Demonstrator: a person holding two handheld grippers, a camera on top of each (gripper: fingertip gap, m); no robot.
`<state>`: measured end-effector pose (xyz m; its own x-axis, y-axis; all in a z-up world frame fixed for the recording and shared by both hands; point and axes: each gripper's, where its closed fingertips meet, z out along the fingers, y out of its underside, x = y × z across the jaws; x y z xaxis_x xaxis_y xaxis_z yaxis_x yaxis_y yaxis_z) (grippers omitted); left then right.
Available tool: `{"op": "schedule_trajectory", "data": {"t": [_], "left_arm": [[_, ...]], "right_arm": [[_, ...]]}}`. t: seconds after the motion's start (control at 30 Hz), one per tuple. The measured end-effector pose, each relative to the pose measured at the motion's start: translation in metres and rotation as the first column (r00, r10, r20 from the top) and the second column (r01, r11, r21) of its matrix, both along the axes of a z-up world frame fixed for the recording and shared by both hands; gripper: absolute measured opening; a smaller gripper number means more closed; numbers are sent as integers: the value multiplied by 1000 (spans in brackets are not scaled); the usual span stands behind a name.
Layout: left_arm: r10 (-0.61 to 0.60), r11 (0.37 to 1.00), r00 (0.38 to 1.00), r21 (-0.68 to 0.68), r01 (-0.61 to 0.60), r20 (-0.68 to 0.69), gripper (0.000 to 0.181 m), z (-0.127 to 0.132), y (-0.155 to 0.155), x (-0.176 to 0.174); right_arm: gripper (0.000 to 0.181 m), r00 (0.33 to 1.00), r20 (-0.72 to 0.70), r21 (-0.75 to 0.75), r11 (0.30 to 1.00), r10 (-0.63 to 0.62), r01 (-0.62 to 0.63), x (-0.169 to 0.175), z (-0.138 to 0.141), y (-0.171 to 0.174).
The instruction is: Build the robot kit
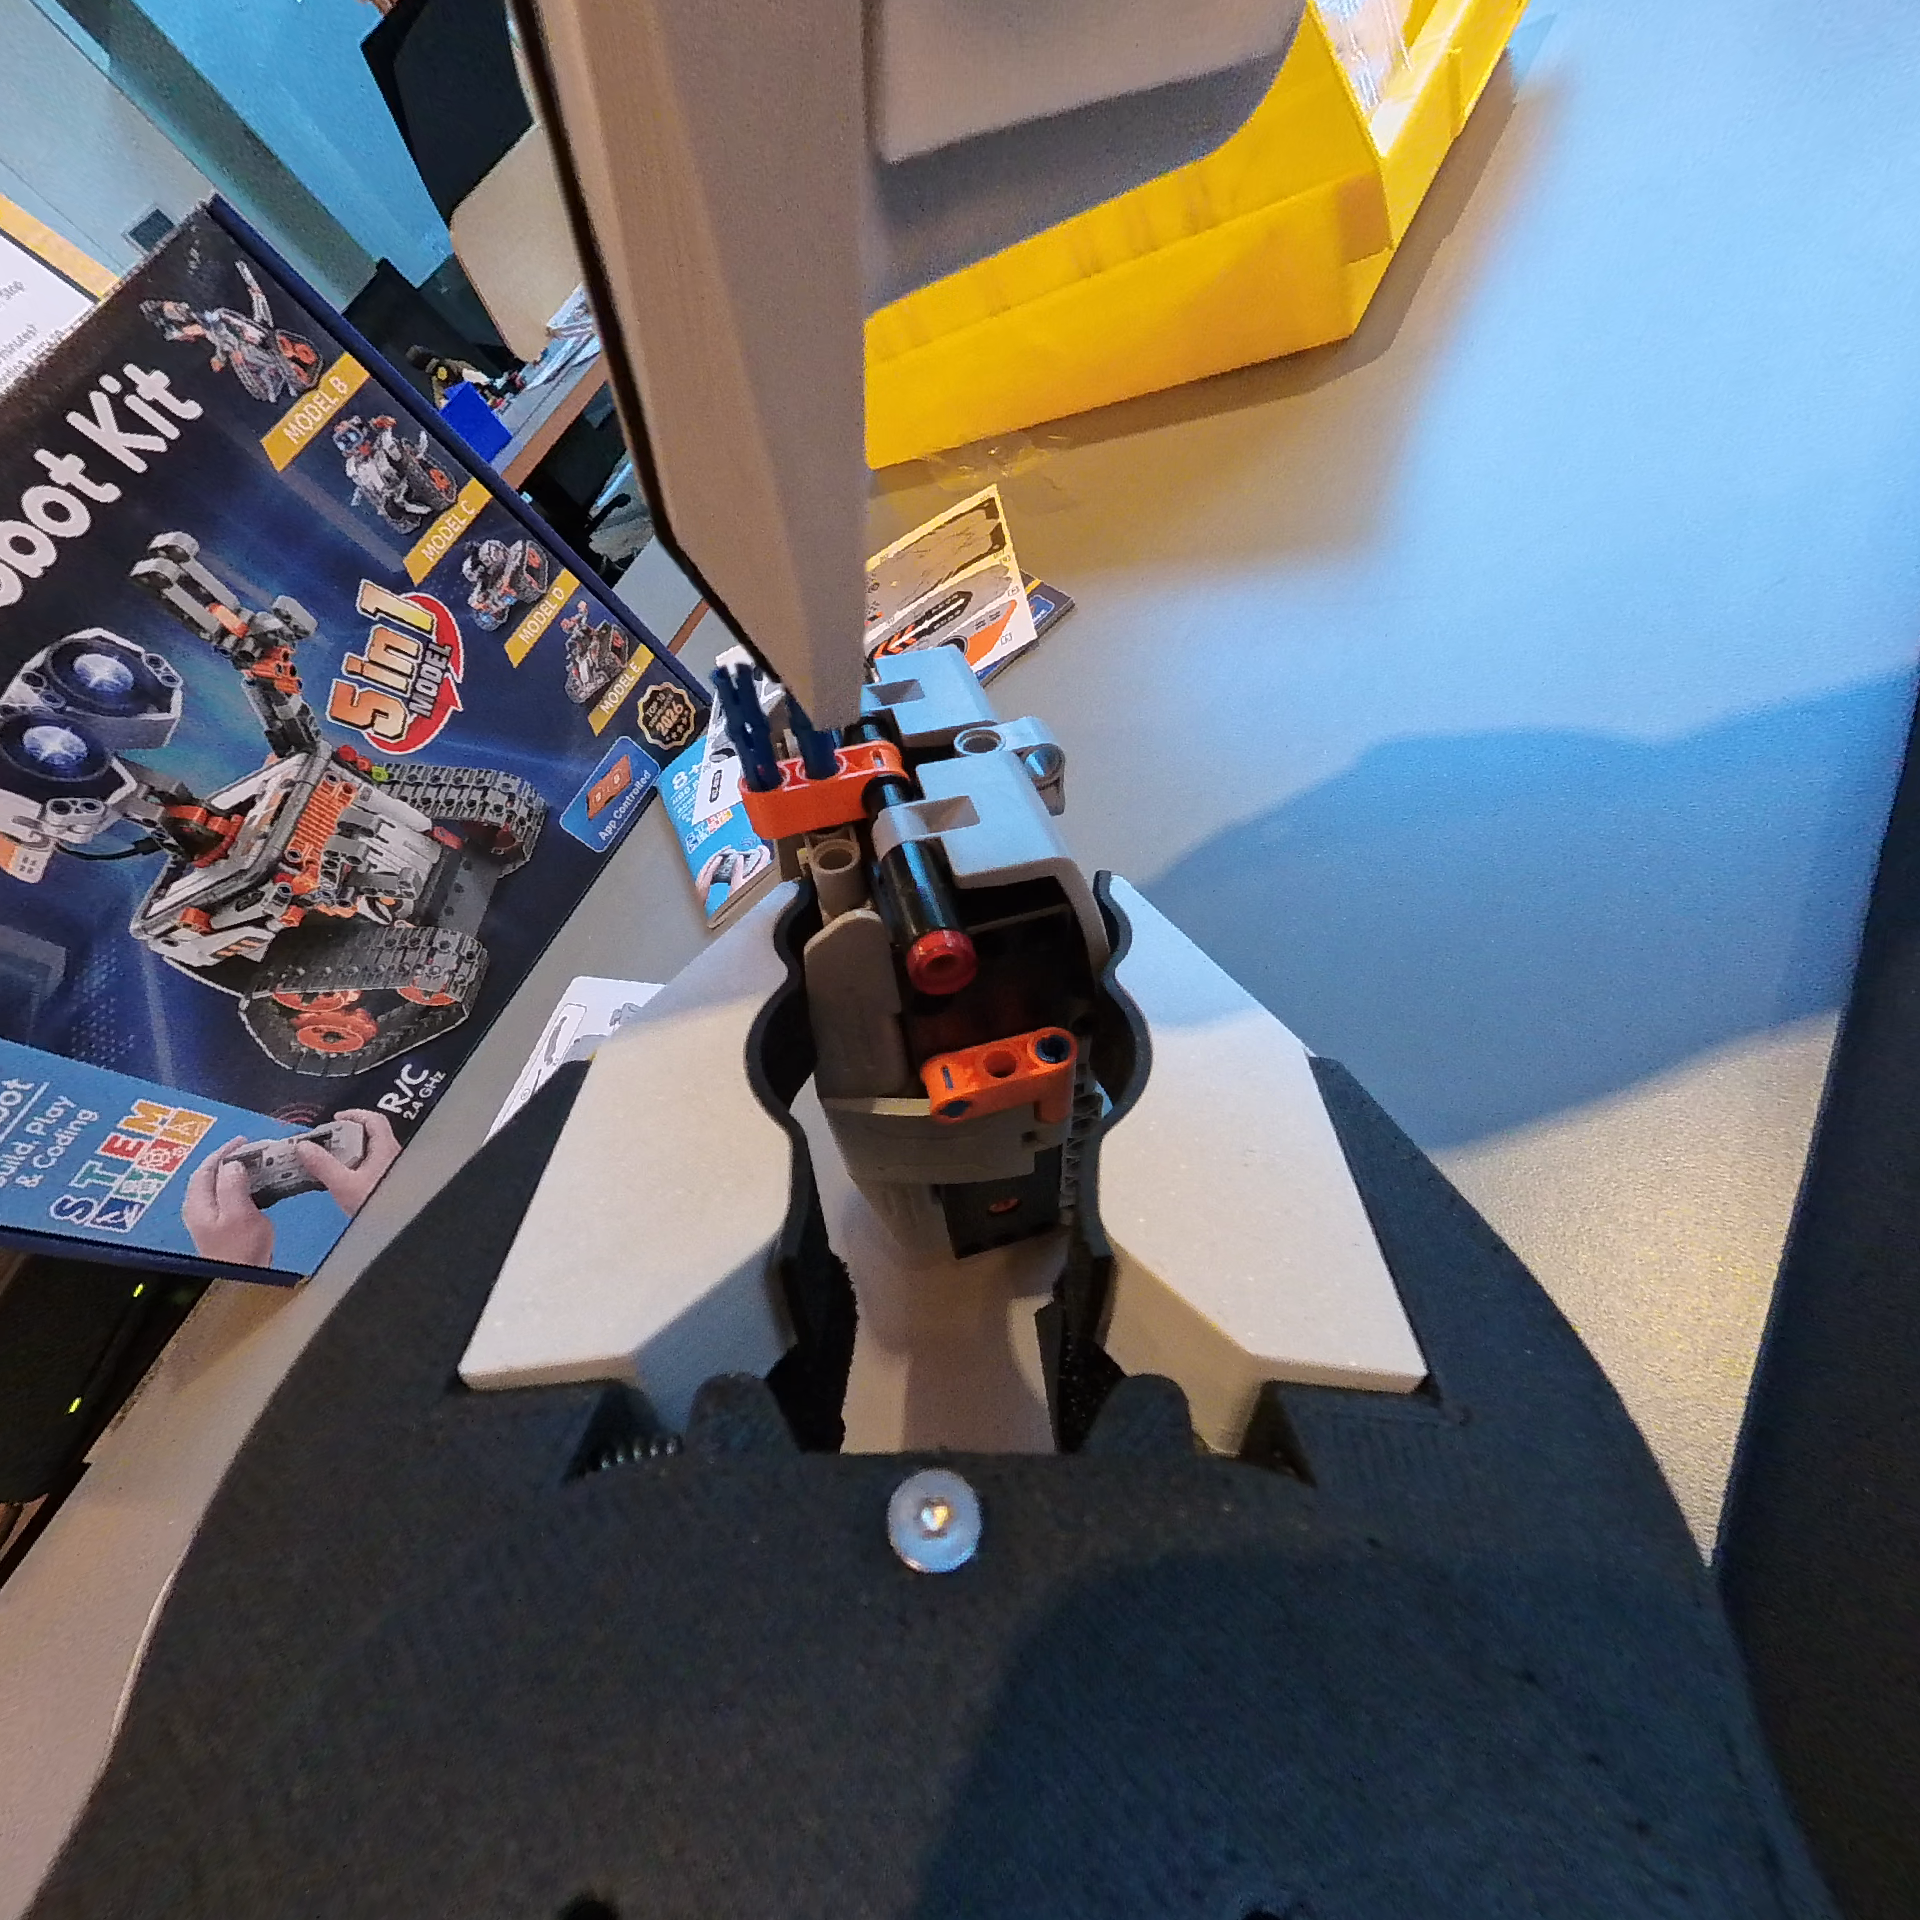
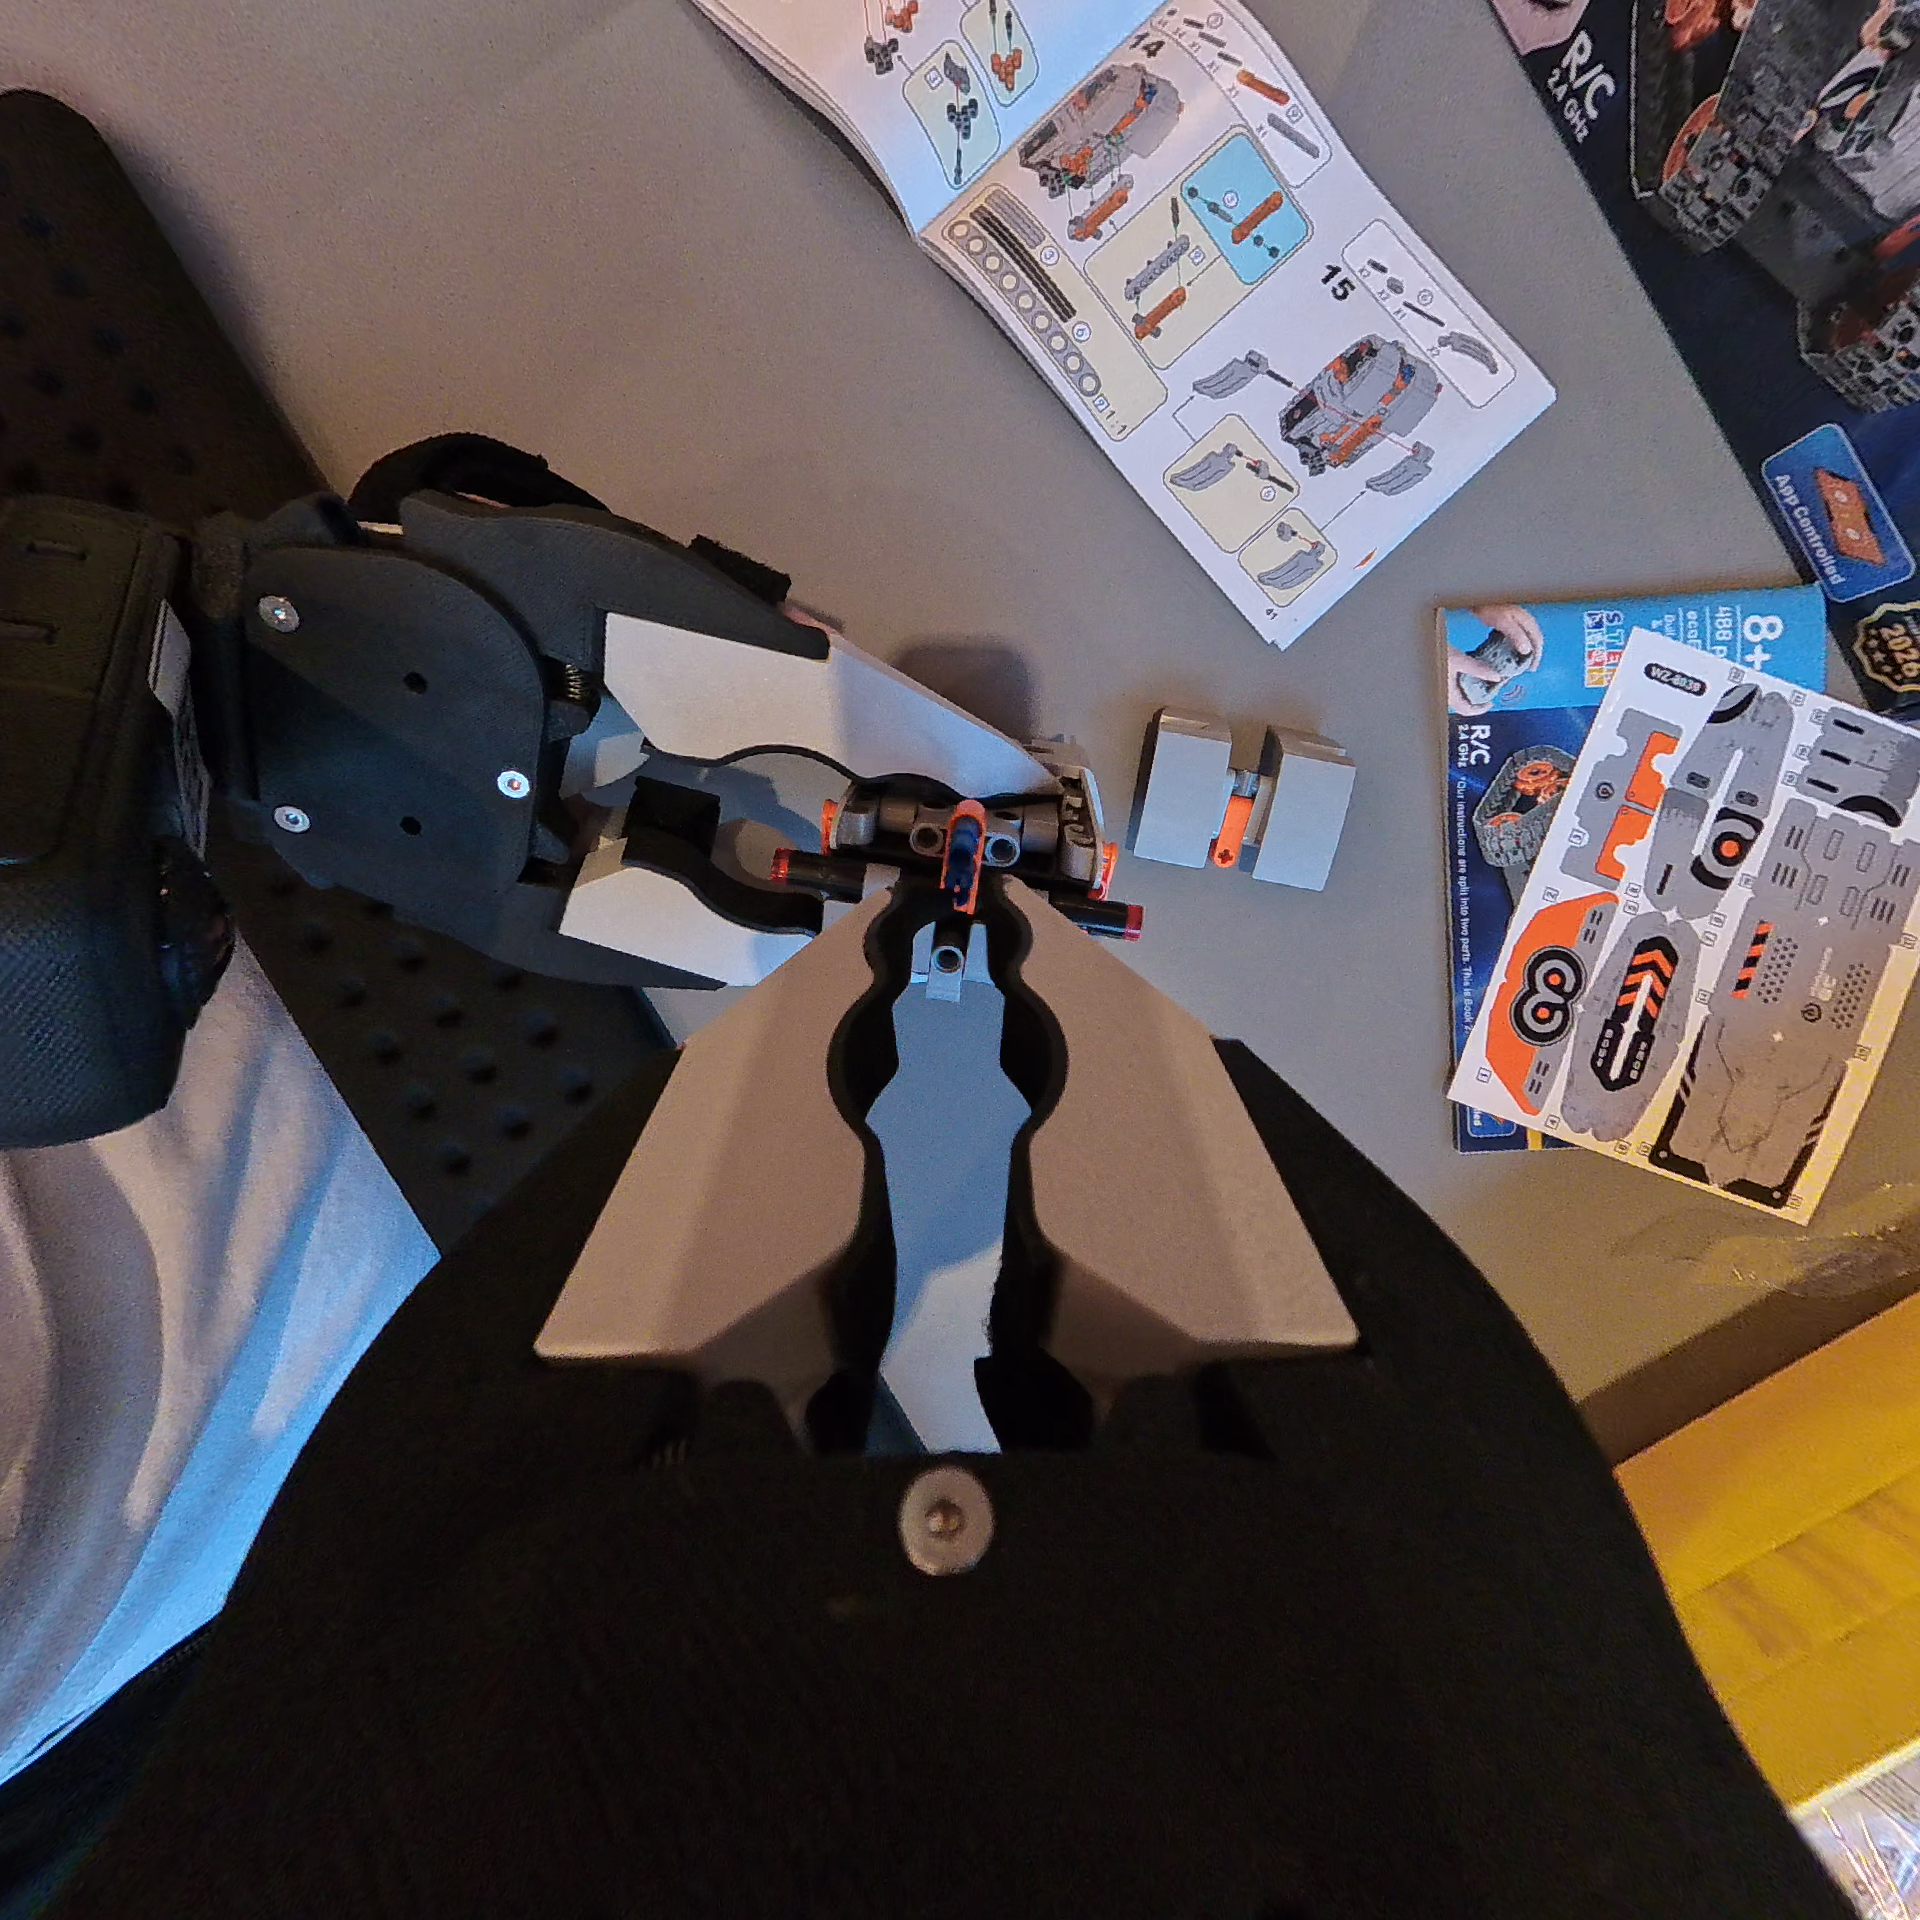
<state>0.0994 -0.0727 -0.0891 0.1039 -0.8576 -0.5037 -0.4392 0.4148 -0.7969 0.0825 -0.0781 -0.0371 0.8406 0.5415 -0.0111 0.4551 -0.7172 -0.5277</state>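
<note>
My left gripper is shut on a grey, black and orange brick assembly and holds it above the grey table. An orange beam with dark blue pins sits on the assembly's far end. My right gripper is closed on a blue pin at that beam; one of its fingers comes down from above in the left wrist view. In the right wrist view the left gripper's upper finger reaches in from the left around the assembly.
A small grey-and-orange sub-assembly lies on the table just beyond. An open instruction booklet, a sticker sheet on a blue booklet, the kit box and a yellow bin surround the spot. About 6 centimetres separates my left fingertips from my right.
</note>
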Motion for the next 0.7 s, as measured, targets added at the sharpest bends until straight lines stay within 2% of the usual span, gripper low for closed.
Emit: {"op": "schedule_trajectory", "data": {"t": [0.13, 0.2, 0.23, 0.47, 0.7], "left_arm": [[0, 1000, 1000, 3, 0, -1, 50, 0, 0, 0], [0, 1000, 1000, 9, 0, -4, 50, 0, -1, 0], [0, 1000, 1000, 11, 0, -4, 50, 0, -1, 0], [2, 1000, 1000, 8, -2, -3, 50, 0, 0, 0], [0, 1000, 1000, 12, 1, -8, 50, -1, -1, 1]], "right_arm": [[14, 1000, -5, 17, 1000, -3, 3, 0, 3, 0], [25, 1000, -17, 23, 1000, -21, 21, 0, 5, 2], [26, 1000, -9, 29, 999, -24, 24, 2, 6, 2], [5, 1000, 12, 22, 1000, 5, -5, 1, 0, 1], [4, 999, 44, 30, 999, 28, -30, 1, -1, 0]]}}
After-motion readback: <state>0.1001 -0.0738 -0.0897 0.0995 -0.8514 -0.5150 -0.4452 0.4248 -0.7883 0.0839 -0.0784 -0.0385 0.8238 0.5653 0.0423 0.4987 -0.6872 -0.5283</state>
